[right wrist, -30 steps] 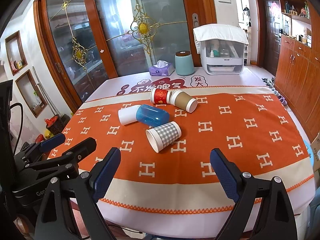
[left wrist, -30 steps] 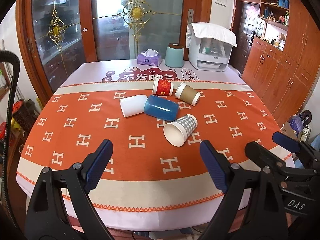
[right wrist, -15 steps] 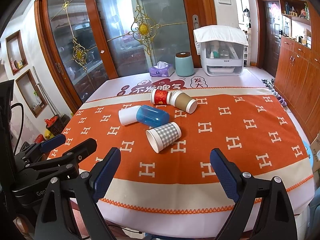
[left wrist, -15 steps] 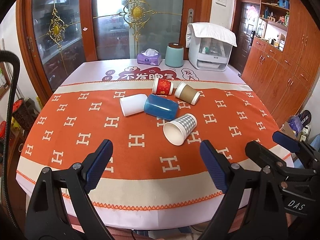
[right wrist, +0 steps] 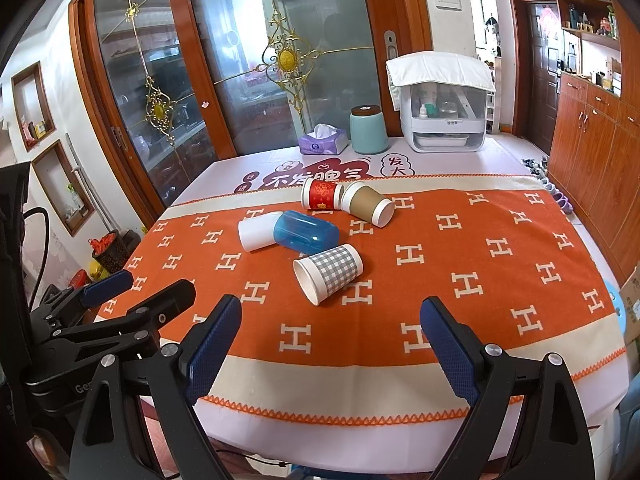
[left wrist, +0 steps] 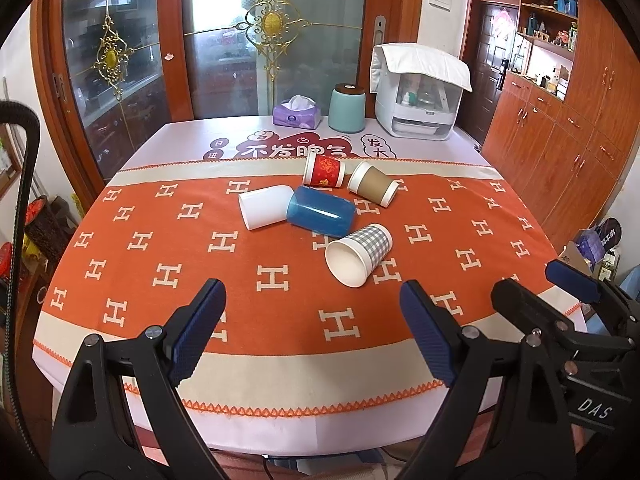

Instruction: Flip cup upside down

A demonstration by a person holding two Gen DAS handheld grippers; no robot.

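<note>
The checked cup (left wrist: 359, 254) lies on its side on the orange tablecloth (left wrist: 160, 248), just in front of the blue cup (left wrist: 321, 216), its mouth toward the near edge. White cup (left wrist: 265, 206), red cup (left wrist: 323, 171) and brown cup (left wrist: 372, 188) lie around that blue cup. Left gripper (left wrist: 312, 336) and right gripper (right wrist: 334, 350) hang over the cloth's near edge, jaws spread wide, holding nothing.

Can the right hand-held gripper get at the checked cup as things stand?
Probably yes: the right hand-held gripper is open, and only bare tablecloth lies between it and the checked cup lying on its side.
</note>
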